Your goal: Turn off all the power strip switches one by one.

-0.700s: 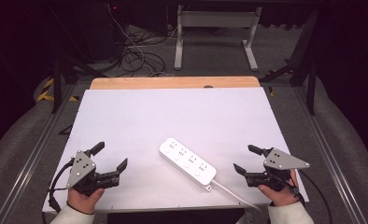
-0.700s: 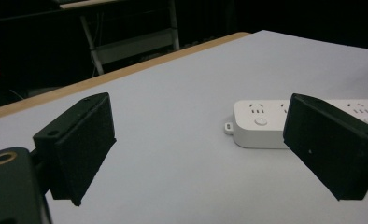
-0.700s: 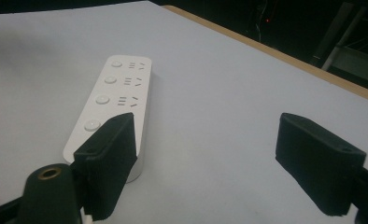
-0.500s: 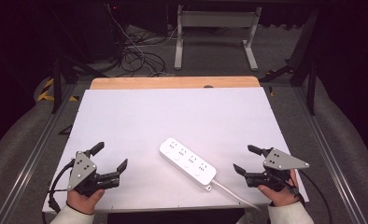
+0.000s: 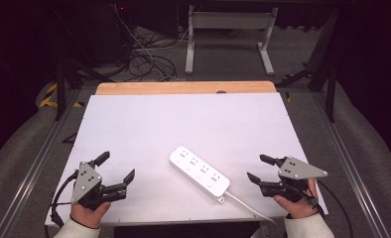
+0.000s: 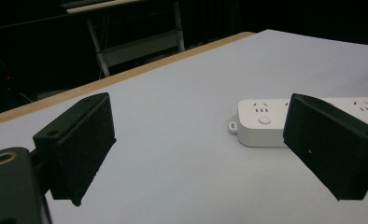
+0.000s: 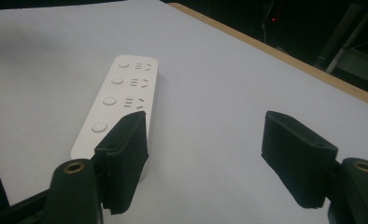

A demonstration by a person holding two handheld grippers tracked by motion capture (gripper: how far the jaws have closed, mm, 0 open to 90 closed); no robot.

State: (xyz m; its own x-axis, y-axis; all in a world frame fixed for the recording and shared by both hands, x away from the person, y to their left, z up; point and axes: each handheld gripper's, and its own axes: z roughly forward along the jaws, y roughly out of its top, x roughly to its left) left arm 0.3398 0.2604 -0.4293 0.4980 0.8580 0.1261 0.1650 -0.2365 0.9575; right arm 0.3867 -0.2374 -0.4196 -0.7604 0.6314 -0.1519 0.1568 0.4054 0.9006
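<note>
Beside power strip (image 5: 199,173): splayed left gripper (image 5: 115,167).

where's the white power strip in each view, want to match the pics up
High view: power strip lies slanted on the white table, near the front edge, between the two grippers.
Left gripper view: at mid right, partly behind the right-hand jaw.
Right gripper view: at upper left, its near end behind the left-hand jaw.
Shared landmark: the table's wooden far edge.
</note>
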